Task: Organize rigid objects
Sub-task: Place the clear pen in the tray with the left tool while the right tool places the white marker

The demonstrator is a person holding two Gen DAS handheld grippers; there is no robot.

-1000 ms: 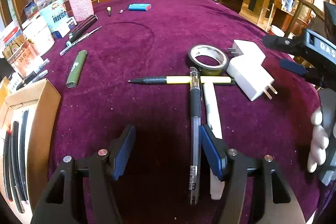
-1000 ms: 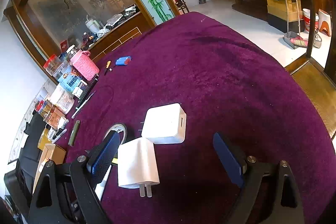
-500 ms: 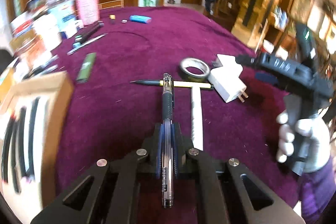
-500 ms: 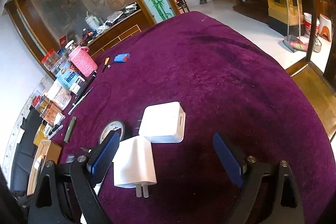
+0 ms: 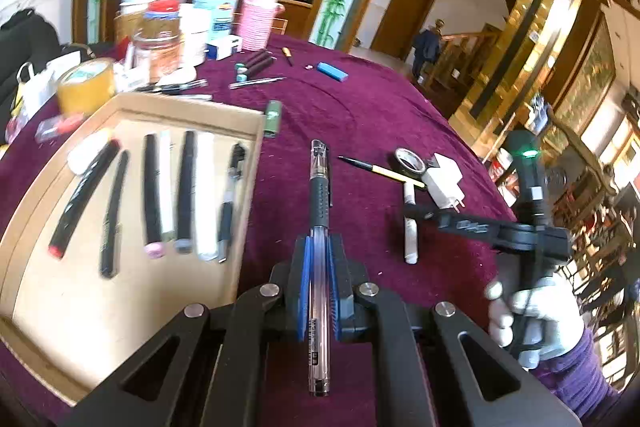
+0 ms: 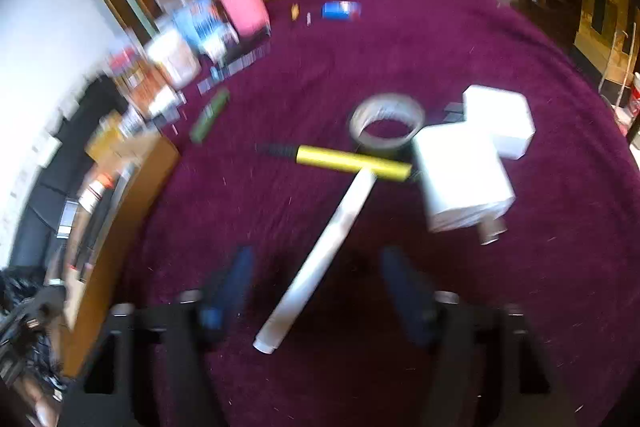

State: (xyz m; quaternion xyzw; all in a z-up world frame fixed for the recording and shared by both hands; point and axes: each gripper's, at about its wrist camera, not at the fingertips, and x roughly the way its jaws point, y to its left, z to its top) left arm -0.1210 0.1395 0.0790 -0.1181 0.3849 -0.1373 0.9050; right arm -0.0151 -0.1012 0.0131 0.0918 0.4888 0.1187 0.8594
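In the left wrist view, the left gripper (image 5: pixel 319 291) is clenched on a clear-barrelled gel pen with a black rubber grip (image 5: pixel 319 211), its blue pads pressed against both sides of the barrel, and the pen points straight forward above the purple velvet-covered tabletop (image 5: pixel 360 115). To the left lies a shallow cardboard box (image 5: pixel 248 187) near the tabletop's left edge; inside it several black and white markers and pens (image 5: pixel 168 187) lie side by side. Just past the box's far right corner lies a dark green tube-shaped object (image 5: pixel 273 118). Toward the right edge of the tabletop sit a yellow pen with a black tip (image 5: pixel 380 169), a roll of grey tape (image 5: pixel 410 159), a white plug-in charger (image 5: pixel 446 183) and a white marker (image 5: pixel 410 227). The right gripper (image 5: pixel 460 225), held by a white-gloved hand (image 5: pixel 532 315), hangs over that group. In the right wrist view, which is blurred by motion, the right gripper (image 6: pixel 320 287) is released, with its blue pads spread wide on either side of the white marker (image 6: pixel 324 259) lying on the cloth. The marker's far end touches the yellow pen (image 6: pixel 352 161), which lies crosswise in front of the tape roll (image 6: pixel 386 121). Two white chargers (image 6: pixel 464 175) sit just right of the pen, touching each other.
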